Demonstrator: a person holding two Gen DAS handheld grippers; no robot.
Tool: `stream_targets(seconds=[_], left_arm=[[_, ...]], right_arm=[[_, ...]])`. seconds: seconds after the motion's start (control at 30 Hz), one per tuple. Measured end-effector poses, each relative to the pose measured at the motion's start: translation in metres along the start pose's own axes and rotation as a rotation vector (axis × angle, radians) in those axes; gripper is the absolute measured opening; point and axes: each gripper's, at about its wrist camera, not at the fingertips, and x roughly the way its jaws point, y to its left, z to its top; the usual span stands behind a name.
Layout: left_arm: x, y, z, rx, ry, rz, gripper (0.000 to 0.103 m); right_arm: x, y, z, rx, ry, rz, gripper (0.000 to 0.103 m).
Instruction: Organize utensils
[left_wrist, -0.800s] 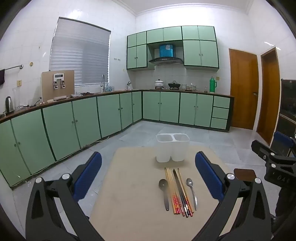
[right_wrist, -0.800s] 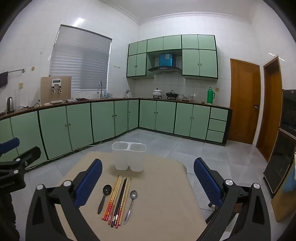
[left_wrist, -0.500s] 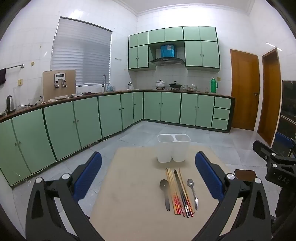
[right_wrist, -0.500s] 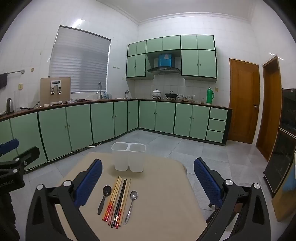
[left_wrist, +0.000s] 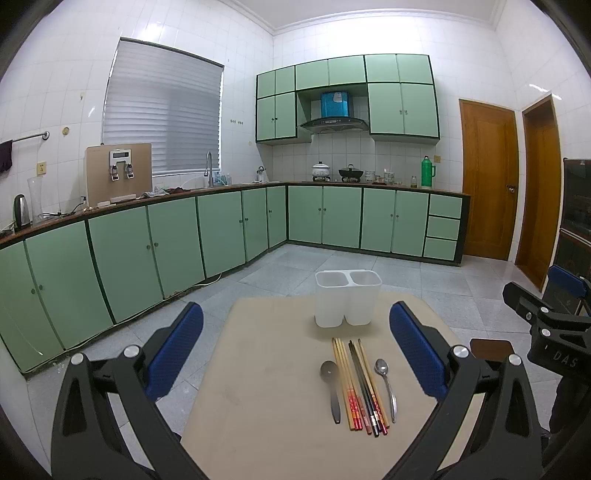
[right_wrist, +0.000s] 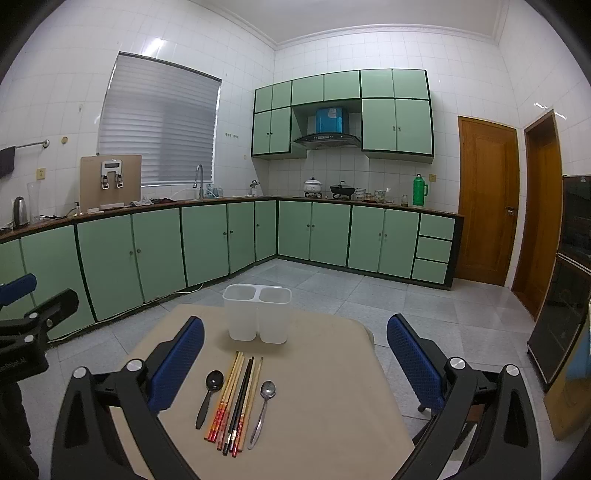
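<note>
From the left wrist view, the left tool (left_wrist: 295, 347) hangs tilted slightly downward over the beige tabletop (left_wrist: 266, 406), blue pads spread wide with nothing between them. A white plastic two-compartment holder (left_wrist: 347, 302) stands at the far edge; just before it lie a bundle of chopsticks (left_wrist: 360, 384), a black spoon (left_wrist: 330, 384) and a steel spoon (left_wrist: 386, 384). From the right wrist view, the right tool (right_wrist: 295, 354) is likewise spread, empty, tilted slightly down, with the utensils toward its left pad.

Wide-apart right tongs (right_wrist: 295, 354) above chopsticks (right_wrist: 236, 400), two spoons (right_wrist: 263, 410), white holder (right_wrist: 257, 314).
</note>
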Motion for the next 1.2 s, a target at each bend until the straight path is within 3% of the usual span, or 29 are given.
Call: stream_targets(seconds=[1.2], left_arm=[[-0.0010, -0.0030, -0.0009, -0.002, -0.003, 0.011, 0.098]], right_arm=[[0.0008, 0.0005, -0.0014, 0.000, 0.002, 0.002, 0.097]])
